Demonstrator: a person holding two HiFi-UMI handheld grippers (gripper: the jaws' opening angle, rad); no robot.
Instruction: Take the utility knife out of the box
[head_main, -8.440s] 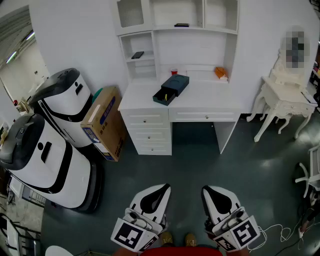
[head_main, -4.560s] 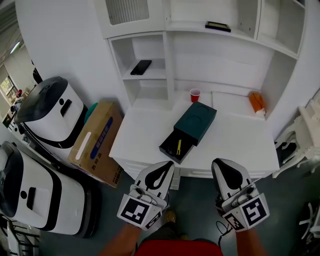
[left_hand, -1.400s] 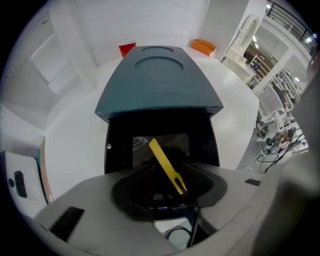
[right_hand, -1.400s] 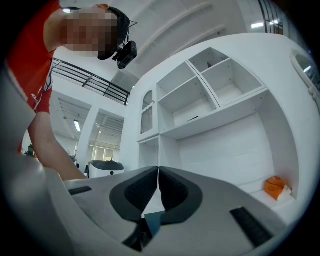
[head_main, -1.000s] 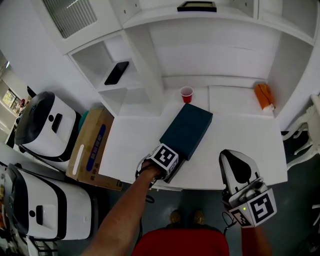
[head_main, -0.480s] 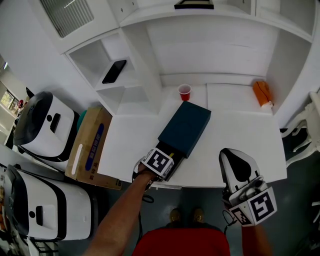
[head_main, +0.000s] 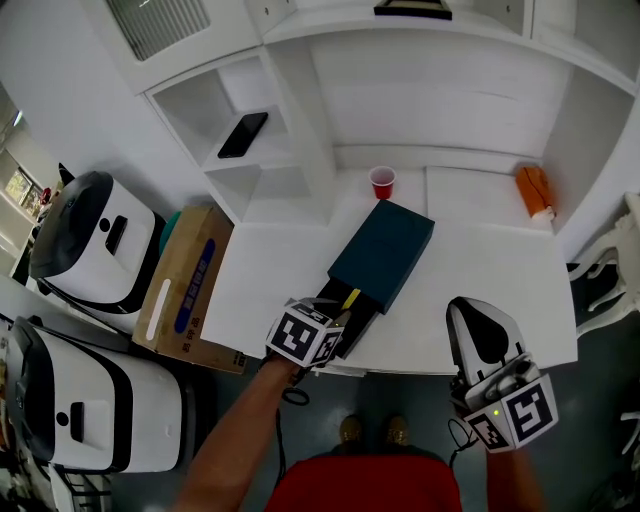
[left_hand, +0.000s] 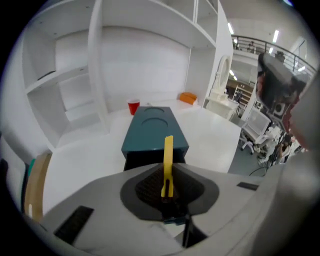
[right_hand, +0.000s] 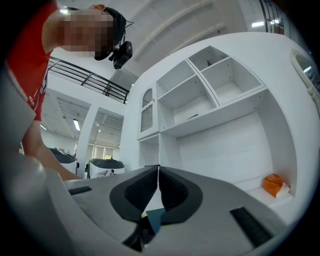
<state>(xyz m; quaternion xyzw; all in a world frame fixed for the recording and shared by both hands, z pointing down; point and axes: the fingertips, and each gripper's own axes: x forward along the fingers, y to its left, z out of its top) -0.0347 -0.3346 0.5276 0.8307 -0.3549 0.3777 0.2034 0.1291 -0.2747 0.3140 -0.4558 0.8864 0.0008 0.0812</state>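
One yellow utility knife (left_hand: 168, 150) in left claw (left_hand: 167, 180); circle-embossed teal box (head_main: 385, 255).

White bench (head_main: 480, 280): dark teal box (head_main: 384, 250) near front edge, drawer open; red cup (head_main: 382, 182) just behind box; orange object (head_main: 534, 190) rear right corner.

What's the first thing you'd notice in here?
A yellow utility knife sticks up, pinched in the left gripper, by the near end of the dark teal box on the white desk. A little red cup stands behind the box.
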